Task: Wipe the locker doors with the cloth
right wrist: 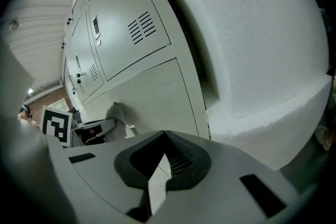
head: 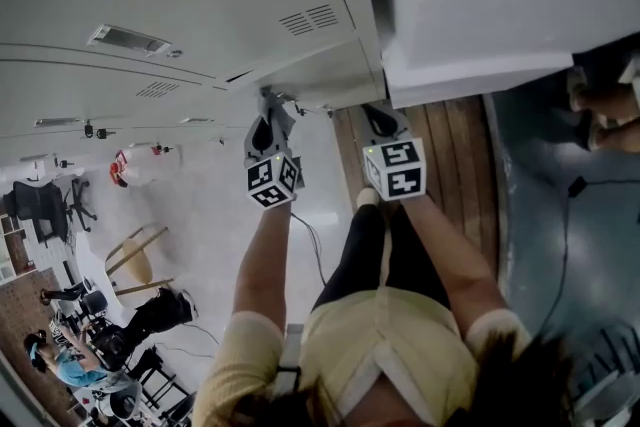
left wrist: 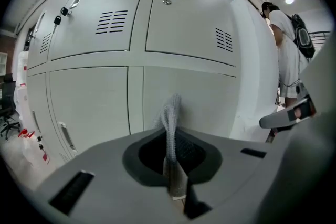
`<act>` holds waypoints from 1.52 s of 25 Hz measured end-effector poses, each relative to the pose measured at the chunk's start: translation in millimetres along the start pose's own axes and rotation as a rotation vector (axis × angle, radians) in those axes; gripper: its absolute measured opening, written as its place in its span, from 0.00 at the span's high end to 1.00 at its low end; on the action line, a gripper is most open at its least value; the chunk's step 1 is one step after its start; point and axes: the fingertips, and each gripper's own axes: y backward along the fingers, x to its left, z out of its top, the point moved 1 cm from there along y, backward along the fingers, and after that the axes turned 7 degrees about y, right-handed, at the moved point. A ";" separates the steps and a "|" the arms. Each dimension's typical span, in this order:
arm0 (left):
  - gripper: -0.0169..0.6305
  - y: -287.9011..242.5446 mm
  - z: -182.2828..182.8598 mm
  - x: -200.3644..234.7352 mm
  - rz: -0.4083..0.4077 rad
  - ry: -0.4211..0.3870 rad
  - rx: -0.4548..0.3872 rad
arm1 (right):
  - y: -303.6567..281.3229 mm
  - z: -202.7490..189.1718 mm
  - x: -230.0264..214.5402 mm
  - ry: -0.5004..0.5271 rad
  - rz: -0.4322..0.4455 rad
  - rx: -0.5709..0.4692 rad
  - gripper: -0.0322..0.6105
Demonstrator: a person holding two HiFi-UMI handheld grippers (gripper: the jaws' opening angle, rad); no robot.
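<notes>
Cloth of grey mesh (left wrist: 170, 115) pinched in closed jaws of left gripper (left wrist: 172, 155), facing pale grey metal locker doors (left wrist: 94, 107); right gripper (right wrist: 164, 160) jaws together, empty.

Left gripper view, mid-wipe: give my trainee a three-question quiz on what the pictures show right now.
1. True or false: the cloth is clamped between the jaws of the left gripper.
2. The lower locker door ahead of the left gripper is: A) shut, B) swung wide open, C) taken off.
3. Fill in: the right gripper holds ____.

Key: 1 true; 2 A; 3 nothing.
</notes>
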 end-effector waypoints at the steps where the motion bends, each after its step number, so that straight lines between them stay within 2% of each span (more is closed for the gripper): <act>1: 0.95 -3.5 0.4 -4.3 -0.011 -0.004 0.001 | 0.0 0.0 -1.1 -0.002 -0.003 -0.002 0.95; 14: 0.95 -32.8 3.2 -72.2 -0.184 -0.099 0.021 | 3.8 -8.8 -24.6 -0.044 -0.051 0.001 0.95; 23: 0.95 -43.9 8.5 -112.0 -0.308 -0.136 0.031 | 4.8 -6.8 -35.7 -0.063 -0.075 0.008 0.95; 30: 0.95 -50.9 2.4 -141.2 -0.418 -0.174 0.077 | 2.7 -8.7 -40.1 -0.072 -0.081 0.010 0.95; 38: 0.95 -56.1 -4.4 -166.4 -0.511 -0.255 0.118 | 1.5 -13.3 -40.7 -0.082 -0.081 0.019 0.95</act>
